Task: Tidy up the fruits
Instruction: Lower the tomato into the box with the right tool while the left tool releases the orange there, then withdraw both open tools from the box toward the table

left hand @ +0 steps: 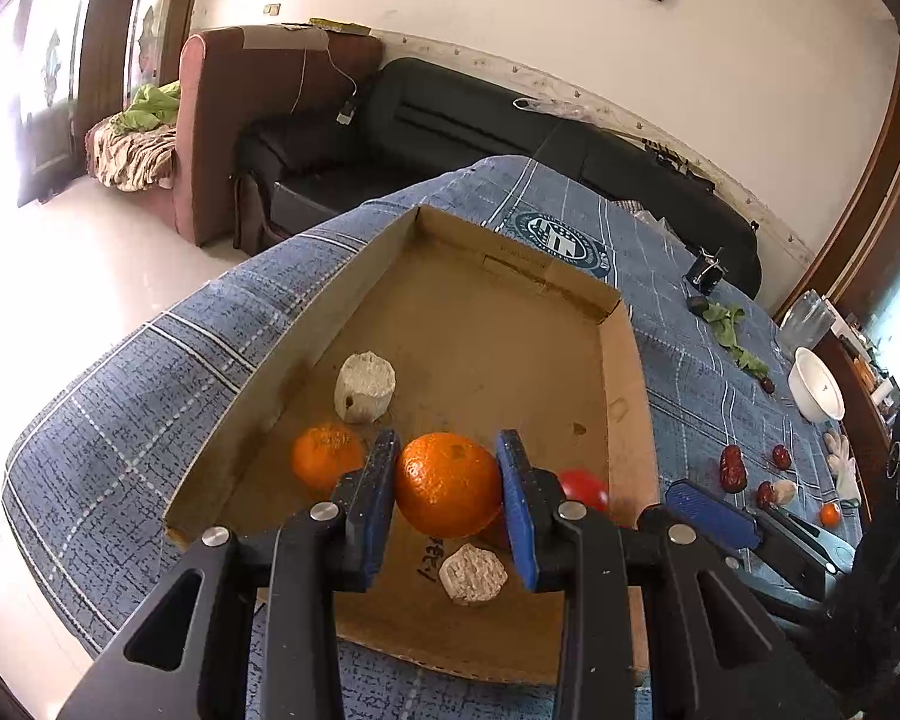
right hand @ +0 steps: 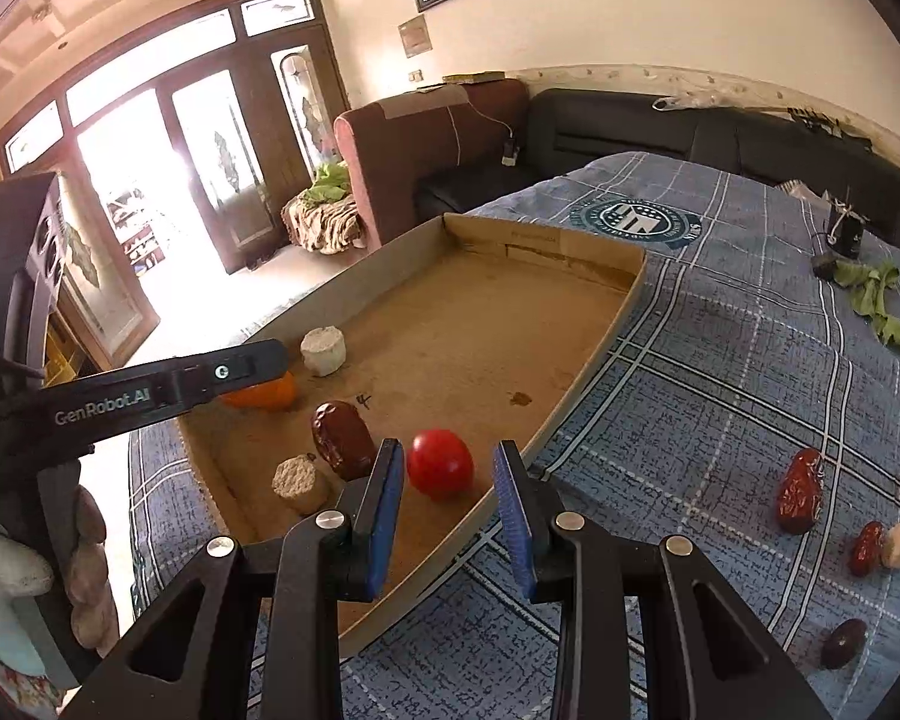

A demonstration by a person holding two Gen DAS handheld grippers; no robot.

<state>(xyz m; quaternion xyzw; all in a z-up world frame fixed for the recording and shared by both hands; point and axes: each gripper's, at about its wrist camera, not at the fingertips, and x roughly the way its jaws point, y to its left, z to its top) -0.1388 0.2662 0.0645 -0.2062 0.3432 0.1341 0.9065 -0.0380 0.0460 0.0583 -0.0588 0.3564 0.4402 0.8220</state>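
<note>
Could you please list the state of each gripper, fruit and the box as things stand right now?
left gripper: shut on the orange, over the box.
right gripper: open, red tomato beyond its tips.
cardboard box: open-topped, on the blue cloth.
second orange: resting in the box.
red dates: on the cloth, outside the box.

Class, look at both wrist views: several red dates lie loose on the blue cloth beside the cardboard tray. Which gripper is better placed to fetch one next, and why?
Right. The right gripper holds nothing and is nearer the dates; the left gripper is shut on an orange over the tray.
</note>
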